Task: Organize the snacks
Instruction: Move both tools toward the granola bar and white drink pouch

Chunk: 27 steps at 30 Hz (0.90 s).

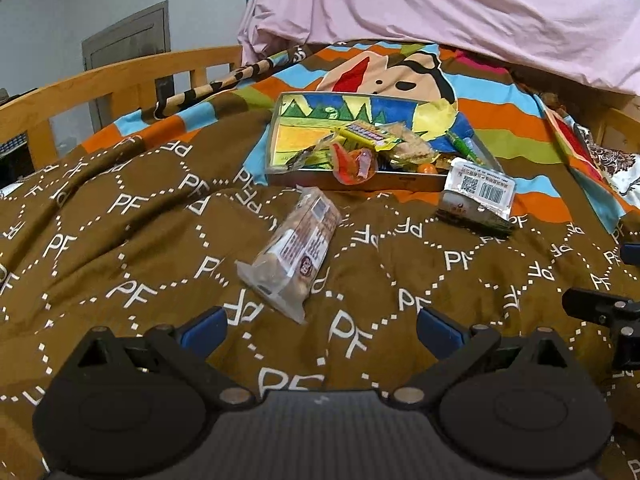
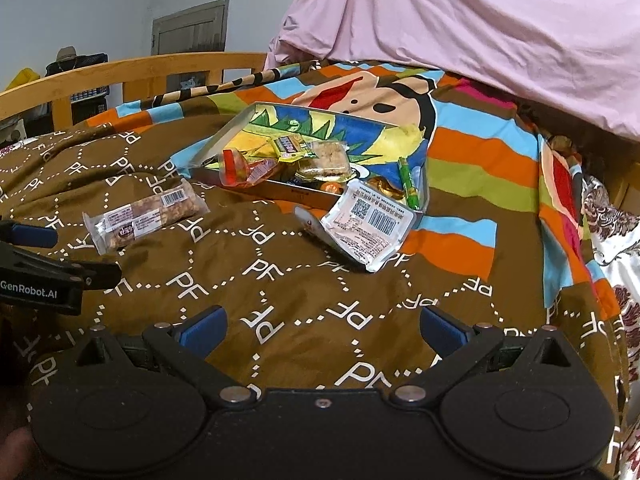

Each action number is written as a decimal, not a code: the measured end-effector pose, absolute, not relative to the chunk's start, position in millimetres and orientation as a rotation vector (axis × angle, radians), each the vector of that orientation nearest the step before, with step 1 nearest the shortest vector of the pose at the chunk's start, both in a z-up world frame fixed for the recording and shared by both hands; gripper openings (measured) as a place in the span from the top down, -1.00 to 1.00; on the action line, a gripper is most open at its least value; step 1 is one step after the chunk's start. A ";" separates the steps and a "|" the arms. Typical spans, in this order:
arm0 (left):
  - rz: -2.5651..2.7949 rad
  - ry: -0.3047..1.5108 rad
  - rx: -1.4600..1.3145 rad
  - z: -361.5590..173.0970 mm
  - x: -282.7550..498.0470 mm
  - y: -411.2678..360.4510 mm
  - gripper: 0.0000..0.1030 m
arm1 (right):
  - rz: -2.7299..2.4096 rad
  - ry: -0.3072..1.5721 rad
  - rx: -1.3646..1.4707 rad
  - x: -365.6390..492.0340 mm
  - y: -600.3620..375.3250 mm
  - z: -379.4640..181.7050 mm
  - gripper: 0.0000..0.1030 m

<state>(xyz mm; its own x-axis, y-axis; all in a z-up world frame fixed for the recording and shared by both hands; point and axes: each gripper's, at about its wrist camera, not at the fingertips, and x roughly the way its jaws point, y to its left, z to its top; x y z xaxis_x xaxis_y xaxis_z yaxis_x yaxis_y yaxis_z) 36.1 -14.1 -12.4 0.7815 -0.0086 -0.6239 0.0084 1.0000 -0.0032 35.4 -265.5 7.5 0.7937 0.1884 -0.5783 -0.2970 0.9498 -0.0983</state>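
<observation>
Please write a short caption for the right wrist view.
Open right gripper above brown patterned quilt, facing colourful metal tray of snacks.

A bedroom in a home. A bed fills the view, covered by a brown quilt point(image 1: 132, 240) printed with white letters and a bright striped cartoon panel. A wooden bed rail point(image 2: 132, 70) with slats runs along the far side, and a pink sheet point(image 1: 460, 4) is heaped at the back. Beyond the rail stand a pale wall with a grey door point(image 2: 192, 28), a hat point(image 2: 66, 56) and storage crates. Snack packets lie loose on the bedding.
</observation>
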 end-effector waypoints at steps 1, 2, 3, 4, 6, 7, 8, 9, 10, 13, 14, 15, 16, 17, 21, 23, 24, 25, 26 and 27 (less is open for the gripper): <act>-0.005 0.677 0.000 -12.7 36.6 -13.8 -0.99 | 0.263 0.602 -0.184 36.0 -265.8 7.2 -0.99; -0.003 0.679 0.000 -13.0 37.1 -13.6 -0.99 | 0.263 0.604 -0.180 36.7 -265.9 7.1 -0.99; -0.001 0.681 0.000 -13.5 36.9 -12.9 -0.99 | 0.262 0.607 -0.176 37.6 -266.5 6.9 -0.99; 0.000 0.682 0.000 -13.5 37.6 -13.0 -0.99 | 0.262 0.609 -0.170 38.4 -267.3 6.7 -0.99; 0.004 0.683 0.002 -13.5 38.3 -12.6 -0.99 | 0.263 0.613 -0.162 38.9 -268.2 6.1 -0.99; 0.005 0.683 0.002 -13.5 38.8 -12.5 -0.99 | 0.263 0.615 -0.160 39.4 -268.5 5.8 -0.99; 0.006 0.684 0.001 -13.5 39.3 -12.6 -0.99 | 0.263 0.617 -0.158 40.0 -268.7 5.5 -0.99; 0.006 0.683 0.000 -13.5 39.8 -12.6 -0.99 | 0.264 0.622 -0.155 40.9 -269.0 5.0 -0.99; 0.006 0.684 0.000 -13.5 40.2 -13.1 -0.99 | 0.264 0.625 -0.152 41.5 -269.1 4.6 -0.99; 0.003 0.682 0.003 -13.4 40.8 -14.1 -0.99 | 0.268 0.629 -0.145 42.8 -269.3 4.0 -0.99; 0.002 0.683 0.004 -13.5 41.1 -14.5 -0.99 | 0.268 0.631 -0.143 43.3 -269.5 3.9 -0.99; 0.002 0.683 0.004 -13.6 41.4 -14.8 -0.99 | 0.269 0.631 -0.141 43.4 -269.6 3.6 -0.99; 0.002 0.682 0.005 -13.7 41.6 -15.2 -0.99 | 0.271 0.633 -0.139 43.8 -269.8 3.5 -0.99; 0.002 0.683 0.005 -13.7 41.7 -15.2 -0.99 | 0.272 0.635 -0.137 44.1 -269.9 3.3 -0.99; 0.002 0.684 0.012 -13.8 43.4 -15.9 -0.99 | 0.278 0.643 -0.130 45.6 -270.2 2.0 -0.99; 0.003 0.685 0.013 -13.8 45.1 -15.8 -0.99 | 0.282 0.645 -0.129 47.1 -269.9 1.0 -0.99; 0.002 0.686 0.015 -14.0 46.4 -15.7 -0.99 | 0.285 0.647 -0.129 48.0 -269.6 0.3 -0.99; 0.001 0.687 0.018 -14.0 47.7 -15.7 -0.99 | 0.288 0.648 -0.130 49.2 -269.0 -0.4 -0.99; 0.000 0.686 0.022 -13.7 49.4 -15.6 -0.99 | 0.293 0.647 -0.132 50.5 -268.1 -1.0 -0.99; 0.000 0.683 0.028 -13.5 51.3 -15.8 -0.99 | 0.297 0.647 -0.135 52.2 -267.3 -1.6 -0.99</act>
